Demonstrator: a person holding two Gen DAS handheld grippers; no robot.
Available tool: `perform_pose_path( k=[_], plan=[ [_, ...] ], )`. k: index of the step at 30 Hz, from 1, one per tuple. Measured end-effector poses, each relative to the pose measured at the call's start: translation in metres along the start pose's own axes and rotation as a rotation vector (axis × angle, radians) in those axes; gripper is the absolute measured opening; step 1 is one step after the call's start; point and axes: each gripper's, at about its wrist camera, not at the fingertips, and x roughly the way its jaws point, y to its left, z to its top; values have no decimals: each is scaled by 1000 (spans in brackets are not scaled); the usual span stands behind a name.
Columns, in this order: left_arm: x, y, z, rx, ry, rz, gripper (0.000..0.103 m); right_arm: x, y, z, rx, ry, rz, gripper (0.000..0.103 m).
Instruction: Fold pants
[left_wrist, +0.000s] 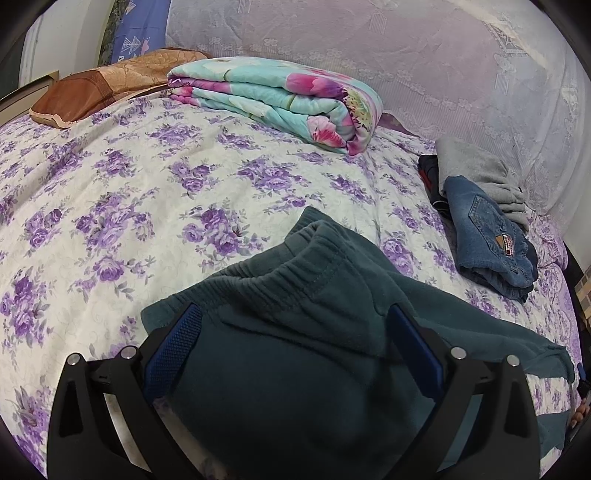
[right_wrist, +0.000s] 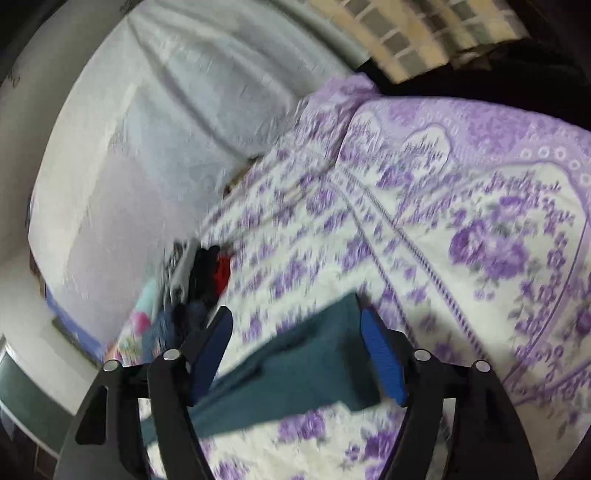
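Dark teal sweatpants (left_wrist: 295, 369) lie on the purple-flowered bedsheet (left_wrist: 147, 184), elastic waistband toward the far side. My left gripper (left_wrist: 293, 307) hangs over the waist end with its jaws wide apart. The fabric fills the gap between the blue pads (left_wrist: 173, 343), which do not pinch it. The right wrist view is blurred. In it a teal pant leg (right_wrist: 295, 369) lies flat on the sheet (right_wrist: 480, 258). My right gripper (right_wrist: 294, 314) straddles it, open, with the leg's end between the blue fingers (right_wrist: 380, 354) and not gripped.
A folded turquoise-and-pink quilt (left_wrist: 280, 96) and a brown pillow (left_wrist: 103, 88) sit at the far side. Folded jeans (left_wrist: 487, 236) and a grey garment (left_wrist: 476, 166) are stacked at the right, near the lace netting (left_wrist: 406, 55). That clothes stack (right_wrist: 207, 273) shows blurred left of my right gripper.
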Motion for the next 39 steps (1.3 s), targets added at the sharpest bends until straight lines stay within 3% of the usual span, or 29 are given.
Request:
perform_pose_path(
  k=[3,5,7,8,9,10,11,13,17,18,19,20,21,22,23,24,27,31,34,36,39],
  plan=[
    [0,0,-1,6,2,7,98,18,-5,16,16,67,-95,74],
    [1,-1,-1,10,3,12,98,42,-17,22,60,158,-133,73],
    [2,-1,-1,10,6,11,98,65,-27,22,107,251,-117,64],
    [3,0,-1,9,7,9,98,76,-26,20,85,277,-133,43],
    [3,0,0,8,9,8,98,83,-21,19,41,297,-142,13],
    [3,1,0,6,10,6,98,87,-17,18,25,317,-125,8],
    [4,1,0,4,11,5,98,88,-9,19,14,317,-105,8],
    [3,2,0,1,9,0,98,71,23,28,-95,226,-57,8],
    [-1,6,1,-29,2,-27,98,-44,104,33,-422,-59,355,8],
    [-2,8,0,-40,1,-37,98,-77,115,16,-549,-104,344,9],
    [-3,9,0,-46,0,-42,98,-98,115,-1,-626,-95,306,10],
    [-4,9,0,-52,0,-47,98,-115,101,-25,-651,-13,284,16],
    [-4,10,-1,-57,0,-50,98,-123,85,-42,-627,60,262,33],
    [-5,10,-1,-60,-1,-52,98,-130,64,-58,-578,123,217,43],
    [-5,9,-1,-61,-1,-50,98,-143,35,-78,-485,170,153,44],
    [-5,8,0,-60,0,-47,98,-156,17,-89,-415,169,141,44],
    [-4,5,-1,-41,1,-28,98,-182,-16,-100,-252,108,108,44],
    [-5,5,-2,-49,2,-33,98,-170,-21,-98,-149,106,92,44],
    [-5,8,-3,-64,3,-46,98,-142,-8,-98,-124,165,84,44],
    [-5,9,-3,-65,3,-46,98,-127,0,-108,-155,228,25,44],
    [-5,9,-3,-66,3,-48,98,-134,-2,-123,-112,252,-11,44]
  ],
)
